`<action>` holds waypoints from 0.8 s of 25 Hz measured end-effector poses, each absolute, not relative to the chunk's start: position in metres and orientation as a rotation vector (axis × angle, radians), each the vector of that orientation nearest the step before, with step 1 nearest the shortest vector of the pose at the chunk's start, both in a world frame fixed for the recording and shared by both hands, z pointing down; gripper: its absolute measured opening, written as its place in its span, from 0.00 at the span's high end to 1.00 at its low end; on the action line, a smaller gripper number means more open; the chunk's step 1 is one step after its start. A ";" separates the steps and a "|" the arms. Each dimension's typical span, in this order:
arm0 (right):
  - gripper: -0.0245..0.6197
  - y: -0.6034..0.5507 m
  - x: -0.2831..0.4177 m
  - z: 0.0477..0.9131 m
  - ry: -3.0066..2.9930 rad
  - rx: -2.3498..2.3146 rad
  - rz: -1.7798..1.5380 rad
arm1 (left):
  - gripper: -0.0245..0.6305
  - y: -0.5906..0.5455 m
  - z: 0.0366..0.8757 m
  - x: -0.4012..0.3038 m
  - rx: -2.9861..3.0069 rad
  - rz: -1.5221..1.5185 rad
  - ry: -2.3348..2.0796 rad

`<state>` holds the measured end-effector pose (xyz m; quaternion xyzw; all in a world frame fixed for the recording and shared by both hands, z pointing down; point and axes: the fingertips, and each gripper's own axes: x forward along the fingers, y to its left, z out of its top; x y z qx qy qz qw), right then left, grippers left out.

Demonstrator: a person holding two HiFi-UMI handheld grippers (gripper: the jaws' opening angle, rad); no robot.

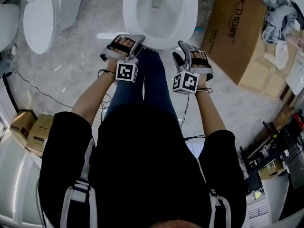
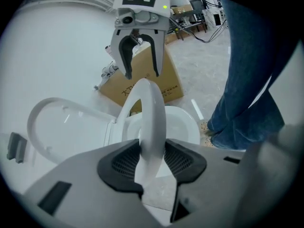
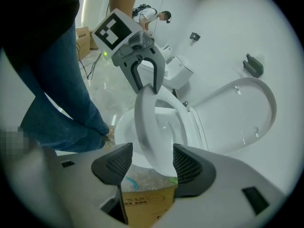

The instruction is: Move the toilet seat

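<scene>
The white toilet seat (image 2: 151, 113) stands raised on edge above the bowl (image 2: 183, 122), and the lid (image 2: 57, 122) is open behind it. My left gripper (image 2: 152, 158) is shut on the seat's front rim, both black pads pressing the ring. My right gripper (image 3: 152, 163) straddles the same seat (image 3: 148, 127) with its jaws open and a gap at the left pad. Each gripper shows in the other's view, the right gripper (image 2: 141, 56) and the left gripper (image 3: 145, 77), both at the ring. From the head view, left gripper (image 1: 130, 38) and right gripper (image 1: 186, 46) flank the toilet (image 1: 190, 13).
A large cardboard box (image 1: 237, 37) lies right of the toilet. Another toilet (image 1: 42, 13) stands at the left. Small boxes (image 1: 31, 129) and cables sit on the floor. The person's jeans-clad legs (image 1: 147, 80) stand right at the bowl's front.
</scene>
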<state>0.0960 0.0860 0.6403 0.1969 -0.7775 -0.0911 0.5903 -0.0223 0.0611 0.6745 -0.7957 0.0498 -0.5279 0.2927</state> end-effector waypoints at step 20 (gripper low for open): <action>0.54 0.036 0.103 0.607 -1.719 0.563 -0.315 | 0.77 0.015 0.596 -0.015 -2.132 -1.335 0.250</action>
